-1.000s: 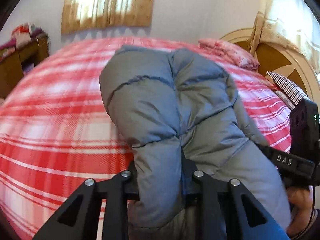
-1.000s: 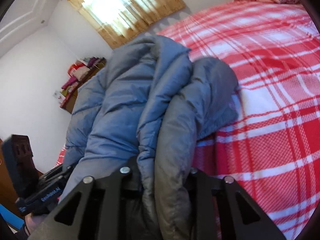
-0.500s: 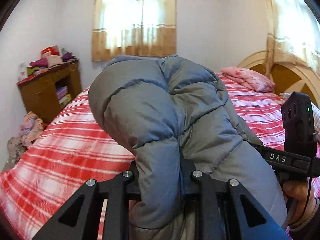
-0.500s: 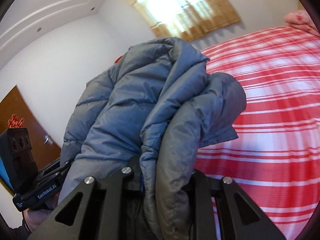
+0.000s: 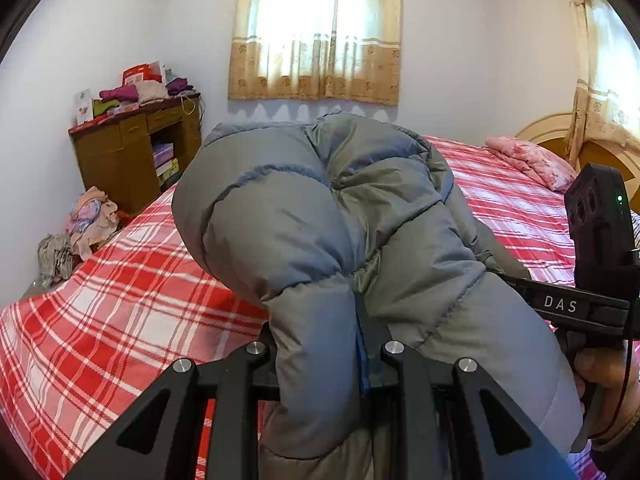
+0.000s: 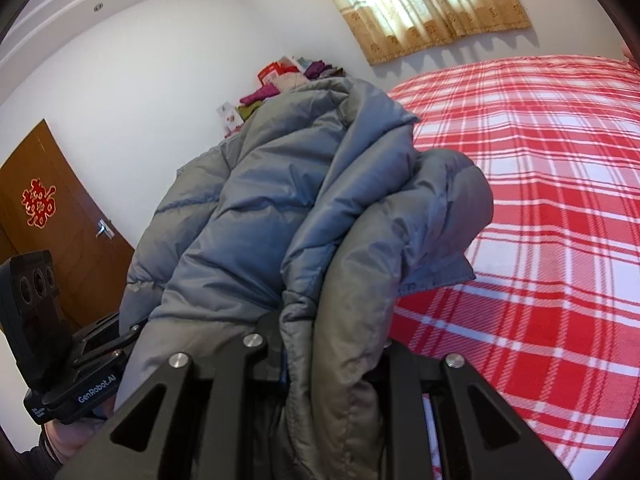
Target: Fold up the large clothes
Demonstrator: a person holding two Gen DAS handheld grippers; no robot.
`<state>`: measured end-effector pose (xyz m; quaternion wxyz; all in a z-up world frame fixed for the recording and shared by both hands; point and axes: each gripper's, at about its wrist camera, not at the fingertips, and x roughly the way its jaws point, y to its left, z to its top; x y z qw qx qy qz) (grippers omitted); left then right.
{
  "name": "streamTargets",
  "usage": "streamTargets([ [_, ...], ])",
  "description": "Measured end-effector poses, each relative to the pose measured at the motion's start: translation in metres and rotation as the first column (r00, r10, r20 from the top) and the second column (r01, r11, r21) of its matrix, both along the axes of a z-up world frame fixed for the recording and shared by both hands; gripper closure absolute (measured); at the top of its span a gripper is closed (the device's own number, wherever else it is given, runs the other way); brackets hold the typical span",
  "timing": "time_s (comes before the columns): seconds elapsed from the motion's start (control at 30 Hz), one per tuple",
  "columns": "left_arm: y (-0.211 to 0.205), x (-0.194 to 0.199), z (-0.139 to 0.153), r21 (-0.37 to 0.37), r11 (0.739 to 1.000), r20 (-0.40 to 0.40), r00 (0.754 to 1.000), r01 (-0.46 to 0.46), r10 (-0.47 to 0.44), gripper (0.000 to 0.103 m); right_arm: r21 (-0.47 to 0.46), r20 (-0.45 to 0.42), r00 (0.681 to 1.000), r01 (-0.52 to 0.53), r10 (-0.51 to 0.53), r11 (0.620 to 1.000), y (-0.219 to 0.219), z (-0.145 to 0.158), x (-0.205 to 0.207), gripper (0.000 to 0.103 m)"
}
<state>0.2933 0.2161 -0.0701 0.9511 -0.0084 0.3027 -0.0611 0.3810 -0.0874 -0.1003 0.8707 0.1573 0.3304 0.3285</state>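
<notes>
A grey-blue puffer jacket (image 5: 320, 220) hangs bunched between both grippers, lifted above the red plaid bed (image 5: 120, 300). My left gripper (image 5: 320, 344) is shut on a thick fold of the jacket, which hides its fingertips. My right gripper (image 6: 332, 332) is shut on another bunched fold of the jacket (image 6: 280, 208). The right gripper's body shows at the right of the left wrist view (image 5: 592, 240); the left gripper's body shows at the lower left of the right wrist view (image 6: 36, 312).
The bed (image 6: 540, 200) spreads below, with a pink pillow (image 5: 532, 160) by the wooden headboard (image 5: 560, 136). A wooden cabinet (image 5: 136, 152) piled with clothes stands at the left wall. Loose clothes (image 5: 84, 224) lie beside it. A brown door (image 6: 52, 220) is at the left.
Both grippers have risen and tilted upward with the jacket, lifting it off the bed. The window and walls have come into view. The grips stayed shut.
</notes>
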Motion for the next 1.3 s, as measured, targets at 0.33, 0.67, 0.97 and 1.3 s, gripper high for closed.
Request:
streamTargets([
  [0.33, 0.019, 0.002, -0.025, -0.008, 0.999, -0.047, 0.998, -0.032, 0.031, 0.079, -0.043, -0.060, 0.998, -0.015, 0.012, 0.999, 0.022, -0.024, 0.014, 0.080],
  [0.67, 0.027, 0.002, -0.043, 0.025, 0.997, -0.066, 0.995, -0.067, 0.068, 0.068, -0.085, -0.098, 0.995, -0.016, 0.007, 0.996, 0.035, -0.041, 0.016, 0.080],
  [0.97, 0.044, 0.004, -0.060, 0.042, 0.987, -0.089, 0.984, -0.154, 0.157, 0.031, -0.144, -0.094, 0.995, 0.005, -0.018, 0.990, 0.044, -0.046, 0.017, 0.072],
  [1.3, 0.058, 0.008, -0.070, 0.020, 0.982, -0.085, 0.979, -0.186, 0.187, 0.011, -0.195, -0.073, 0.995, 0.050, -0.065, 0.980, 0.045, -0.052, 0.013, 0.059],
])
